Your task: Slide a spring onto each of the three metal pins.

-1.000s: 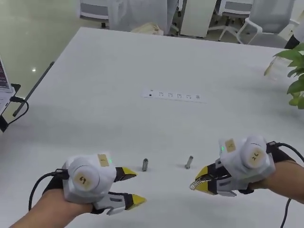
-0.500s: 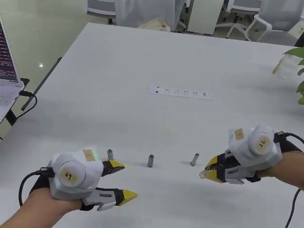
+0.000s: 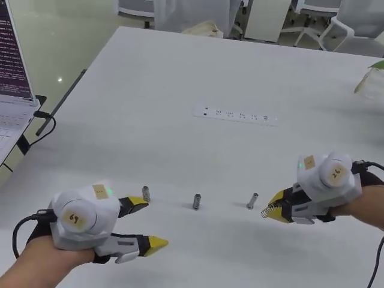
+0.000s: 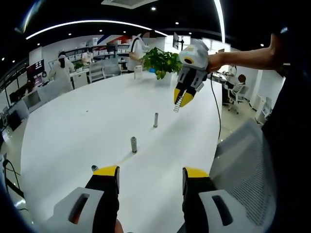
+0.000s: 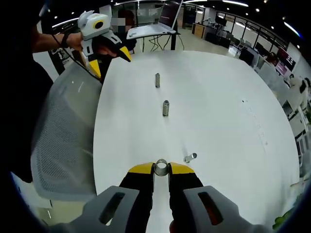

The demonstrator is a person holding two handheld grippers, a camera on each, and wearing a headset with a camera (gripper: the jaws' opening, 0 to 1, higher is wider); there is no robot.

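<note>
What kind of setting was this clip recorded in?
Most likely an open-plan office: a large white table with a power strip on it, a laptop beside it, and office chairs beyond the far edge.

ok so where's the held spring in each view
Head view: spring at lower right, gripped in the right tongs.
Left gripper view: spring upper middle, sticking out of the right tongs, which come in from the right.
Right gripper view: spring bottom centre, seen end-on between the tongs.
Shared landmark: the pin nearest the spring.
</note>
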